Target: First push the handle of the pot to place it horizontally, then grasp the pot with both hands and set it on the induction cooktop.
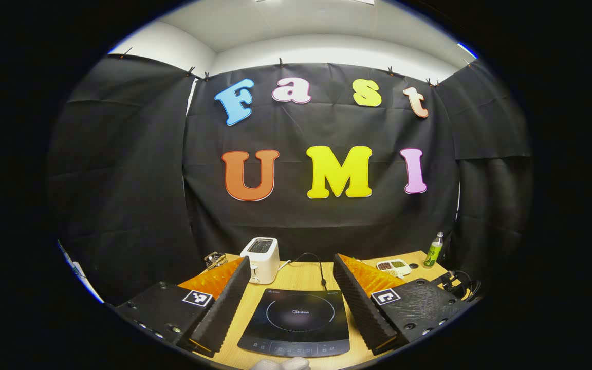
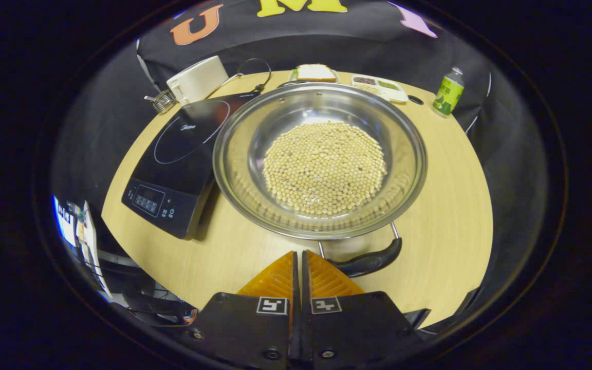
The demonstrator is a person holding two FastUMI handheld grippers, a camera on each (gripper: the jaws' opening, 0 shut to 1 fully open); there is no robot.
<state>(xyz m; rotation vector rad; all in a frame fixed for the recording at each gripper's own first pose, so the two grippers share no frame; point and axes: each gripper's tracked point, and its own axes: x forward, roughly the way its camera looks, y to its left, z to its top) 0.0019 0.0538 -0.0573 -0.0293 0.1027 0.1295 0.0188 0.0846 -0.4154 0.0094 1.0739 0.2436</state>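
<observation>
A wide steel pot (image 2: 319,159) holding pale beans (image 2: 325,167) rests on the wooden table (image 2: 450,216), its left rim touching the black induction cooktop (image 2: 183,154). The pot's dark near handle (image 2: 365,262) lies close to the table's front edge. My right gripper (image 2: 299,259) is shut with nothing between its fingers, its tips just left of that handle. In the left gripper view my left gripper (image 1: 291,267) is open above the table, and the induction cooktop (image 1: 298,321) lies between its fingers.
A white toaster (image 1: 260,259) stands behind the cooktop with a cord (image 1: 321,267) beside it. A green bottle (image 2: 448,92) and a divided tray of food (image 2: 381,87) sit at the table's far right. A gloved hand (image 1: 281,364) shows at the bottom edge.
</observation>
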